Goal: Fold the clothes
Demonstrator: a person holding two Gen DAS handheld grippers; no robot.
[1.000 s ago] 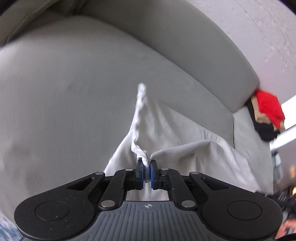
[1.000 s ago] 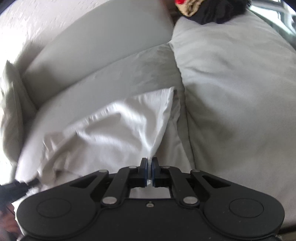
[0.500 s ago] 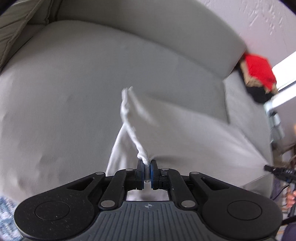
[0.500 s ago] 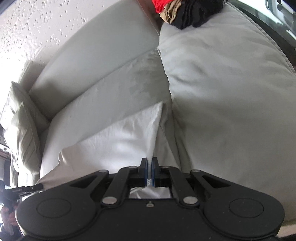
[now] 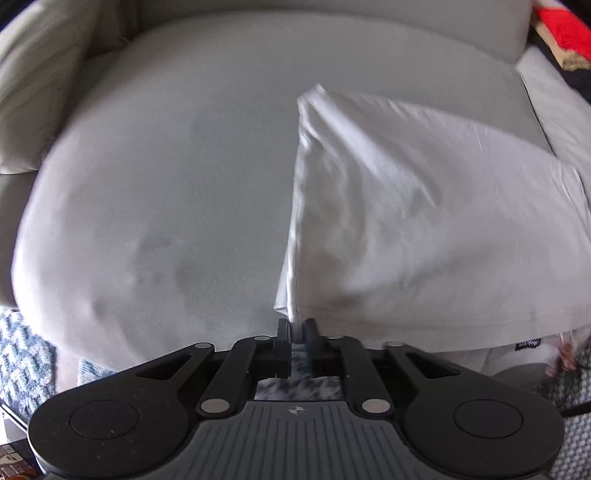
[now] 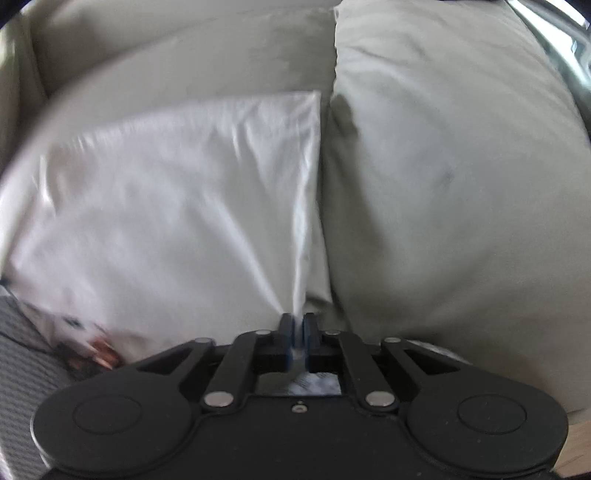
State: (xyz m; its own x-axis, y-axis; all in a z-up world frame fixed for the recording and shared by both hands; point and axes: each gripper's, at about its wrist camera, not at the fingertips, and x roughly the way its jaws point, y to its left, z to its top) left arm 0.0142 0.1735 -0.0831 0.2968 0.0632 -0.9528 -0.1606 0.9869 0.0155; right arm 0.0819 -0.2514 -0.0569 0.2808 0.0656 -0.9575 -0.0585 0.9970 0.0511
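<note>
**White garment spread across a pale grey sofa**

A white cotton garment [image 5: 424, 206] lies folded over on the seat of a pale grey fabric sofa [image 5: 166, 184], its far edge reaching toward the backrest and its near edge drooping over the front of the cushion. In the right wrist view the same cloth [image 6: 177, 206] sits just beside the seam where the next seat cushion [image 6: 461, 184] begins.

The left gripper [image 5: 296, 328] points steeply down at the near left corner; its jaws have just been opening, and a thin ridge of cloth stands between them, pads slightly apart. The right gripper [image 6: 296, 326] stands likewise at the near right corner, jaws just parted, with a strip of white fabric running up from the gap.

A blue and white woven rug [image 5: 26, 354] covers the floor at lower left. A heap of red and black clothes [image 5: 561, 33] sits at the far end of the sofa. Both views are blurred.
</note>
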